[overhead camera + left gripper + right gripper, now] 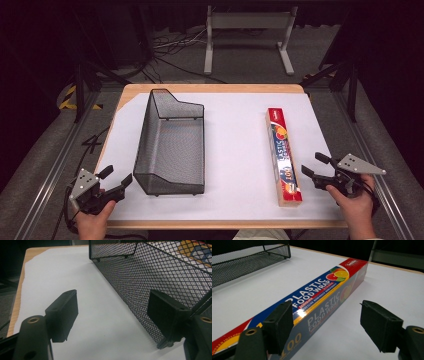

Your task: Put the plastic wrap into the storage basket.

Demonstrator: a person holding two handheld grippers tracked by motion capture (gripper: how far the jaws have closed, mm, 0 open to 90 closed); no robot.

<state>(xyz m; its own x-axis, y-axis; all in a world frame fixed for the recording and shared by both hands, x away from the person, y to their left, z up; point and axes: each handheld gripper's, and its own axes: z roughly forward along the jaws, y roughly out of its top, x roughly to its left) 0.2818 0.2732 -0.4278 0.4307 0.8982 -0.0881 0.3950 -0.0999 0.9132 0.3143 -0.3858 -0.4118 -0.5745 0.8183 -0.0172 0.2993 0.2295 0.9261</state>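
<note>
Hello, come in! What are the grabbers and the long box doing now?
Left gripper open beside mesh basket. Right gripper open beside plastic wrap box, not gripping. Nothing in the way.

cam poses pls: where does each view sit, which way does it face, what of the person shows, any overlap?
High view: above the person's side, facing forward and down on the table; both hands, left gripper, right gripper.
Left gripper view: on the left gripper, open jaws facing the mesh basket.
Right gripper view: on the right gripper, open jaws facing the plastic food wrap box.
Shared: basket and box show in all three views.
</note>
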